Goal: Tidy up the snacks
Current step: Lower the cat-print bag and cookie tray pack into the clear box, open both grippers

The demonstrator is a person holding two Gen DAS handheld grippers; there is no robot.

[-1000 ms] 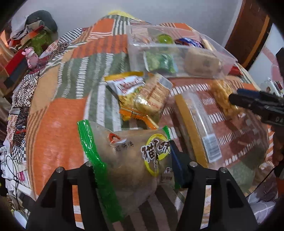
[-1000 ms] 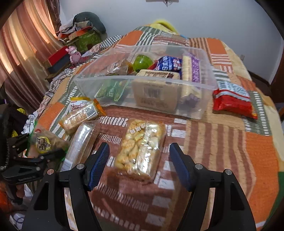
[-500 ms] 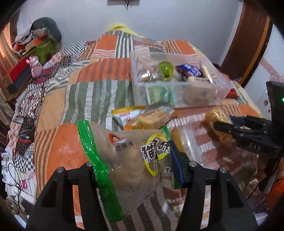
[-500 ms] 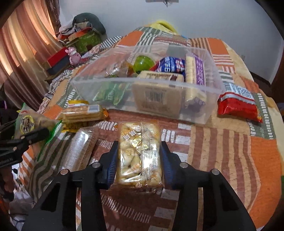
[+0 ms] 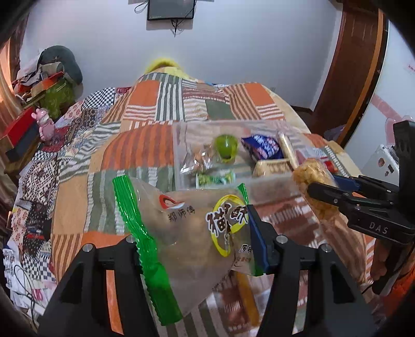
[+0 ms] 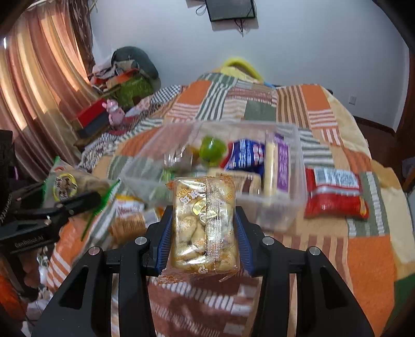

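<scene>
A clear pouch with green crimped edges (image 5: 181, 228), printed with a red-and-white logo, Chinese characters and a yellow-ringed label, hangs clamped in the left gripper (image 5: 197, 233) above the bed, while the right gripper (image 6: 205, 228) squeezes a glossy clear pack of golden puffed snacks (image 6: 205, 223), its central seam and orange-speckled trim facing the lens, also held off the covers. The right gripper's black body reads "DAS" in the left wrist view. Just beyond both packs sits a transparent plastic bin (image 6: 293, 197) holding a green round cup (image 6: 212, 149), a blue wrapper with white lettering (image 6: 246, 155), a long purple-edged cracker sleeve (image 6: 277, 163) and a tan boxy pack (image 5: 272, 167). A red crinkled bag (image 6: 334, 194) with a white barcode panel lies beside the bin on the patchwork quilt (image 6: 363, 261) of orange, green and striped squares. Pink curtains (image 6: 33, 90), a pink toy (image 6: 114, 114) and a wall-mounted screen (image 6: 230, 9) frame the white-walled bedroom.
</scene>
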